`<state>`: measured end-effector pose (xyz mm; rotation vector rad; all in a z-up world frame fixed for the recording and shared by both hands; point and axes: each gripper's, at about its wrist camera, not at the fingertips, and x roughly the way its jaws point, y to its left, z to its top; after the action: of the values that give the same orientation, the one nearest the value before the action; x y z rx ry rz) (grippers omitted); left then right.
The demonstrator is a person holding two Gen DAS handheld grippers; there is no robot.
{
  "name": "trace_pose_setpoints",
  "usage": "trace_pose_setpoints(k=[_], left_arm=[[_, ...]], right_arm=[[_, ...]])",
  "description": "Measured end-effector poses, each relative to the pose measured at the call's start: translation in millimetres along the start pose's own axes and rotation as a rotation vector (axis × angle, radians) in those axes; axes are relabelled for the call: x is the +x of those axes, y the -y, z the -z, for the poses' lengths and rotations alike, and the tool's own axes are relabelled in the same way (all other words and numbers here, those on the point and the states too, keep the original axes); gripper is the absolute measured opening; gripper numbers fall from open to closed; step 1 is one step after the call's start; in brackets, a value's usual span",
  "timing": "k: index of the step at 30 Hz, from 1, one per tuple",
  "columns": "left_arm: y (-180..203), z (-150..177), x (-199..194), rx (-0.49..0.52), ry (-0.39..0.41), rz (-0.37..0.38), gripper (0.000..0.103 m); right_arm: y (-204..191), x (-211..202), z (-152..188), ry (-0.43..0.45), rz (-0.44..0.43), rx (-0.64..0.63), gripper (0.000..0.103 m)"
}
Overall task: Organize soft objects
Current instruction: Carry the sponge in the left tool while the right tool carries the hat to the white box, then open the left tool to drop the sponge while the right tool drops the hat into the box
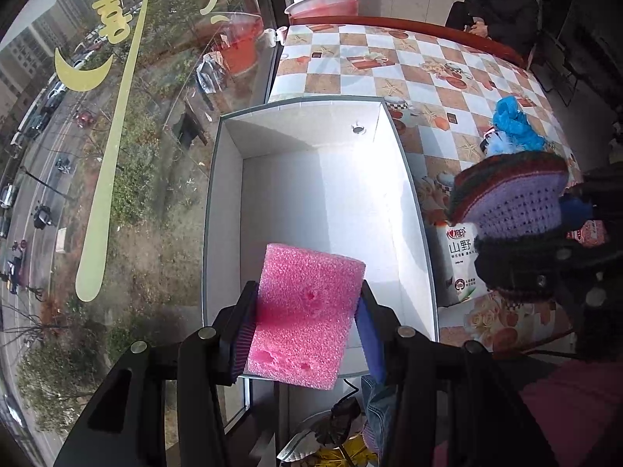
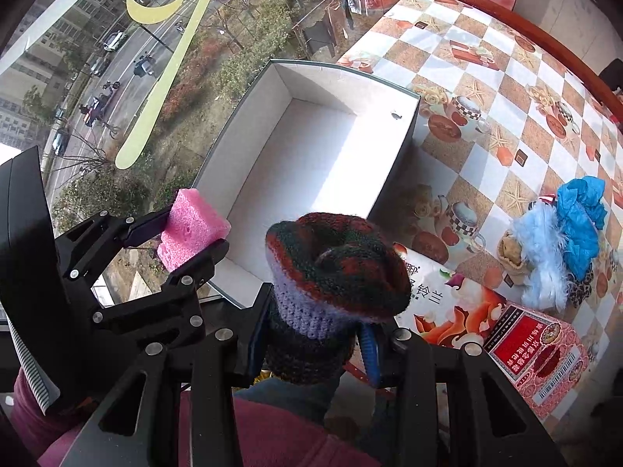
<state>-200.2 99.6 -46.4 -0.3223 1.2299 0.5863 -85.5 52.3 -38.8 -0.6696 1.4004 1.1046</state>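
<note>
In the left wrist view, a window with pale yellow decals (image 1: 97, 202) fills the left of the frame. At centre, a white cardboard box (image 1: 222, 210) is seen open-topped on the checkered worktop (image 1: 440, 62); its white floor is bare, and only a small round hole (in the far wall, toward the upper right corner) marks its inside. At lower centre, a pink foam block (image 1: 307, 311) is clamped between the fingers of the left tongs (image 1: 307, 315), held over the near end of the box and not resting on its floor. At the right edge, a knitted hat (image 1: 514, 198) in purple, red and dark green is seen held up beside the box, above a printed package (image 1: 459, 264) lying on the worktop. Farther back on the right, a blue plastic bag (image 1: 514, 124) is piled with a fluffy pale blue item. At the upper centre a red basin (image 1: 327, 2) stands at the worktop's far edge.

In the right wrist view, the left tongs (image 2: 194, 225) are seen at the left with the foam block (image 2: 190, 229) gripped over the box's near left rim. The box (image 2: 409, 132) occupies the centre, nothing lying in it. At lower centre, the hat (image 2: 338, 268) is pinched at its cuff by the right tongs (image 2: 315, 346), which are closed on it. At the right, a fluffy blue toy (image 2: 537, 257) and the bag (image 2: 580, 218) lie touching on the worktop (image 2: 506, 89), outside the box.
</note>
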Motion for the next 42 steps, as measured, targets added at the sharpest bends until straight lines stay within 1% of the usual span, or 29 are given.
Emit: trace_pose_setpoints(k=[17,21,28,34,38,40,41,42], left_arm=[[-4,-2,5,0.001,-0.007,0.003,0.051],[-10,-3,9,-0.026,-0.01,0.009,0.051],[-17,-3,25,-0.071,-0.052,0.019,0.052],[-30,0,33,-0.132,-0.08,0.024,0.052],[-36,2,36,-0.151,-0.085,0.019,0.052],[-36,3,35,-0.148,-0.072,0.019,0.054],[-36,4,34,-0.146,-0.065,0.017,0.062],[-36,5,33,-0.147,-0.058,0.016,0.076]], right_arm=[[-2,5,-3,-0.021,-0.002,-0.006,0.041],[-2,6,-4,-0.02,-0.003,-0.008,0.041],[-3,17,-13,-0.039,0.005,-0.008,0.041],[-9,25,-20,-0.054,-0.007,-0.021,0.041],[-16,31,-25,-0.061,-0.022,-0.037,0.041],[-18,33,-27,-0.063,-0.036,-0.042,0.041],[-18,34,-28,-0.063,-0.042,-0.042,0.043],[-19,35,-29,-0.062,-0.046,-0.042,0.045]])
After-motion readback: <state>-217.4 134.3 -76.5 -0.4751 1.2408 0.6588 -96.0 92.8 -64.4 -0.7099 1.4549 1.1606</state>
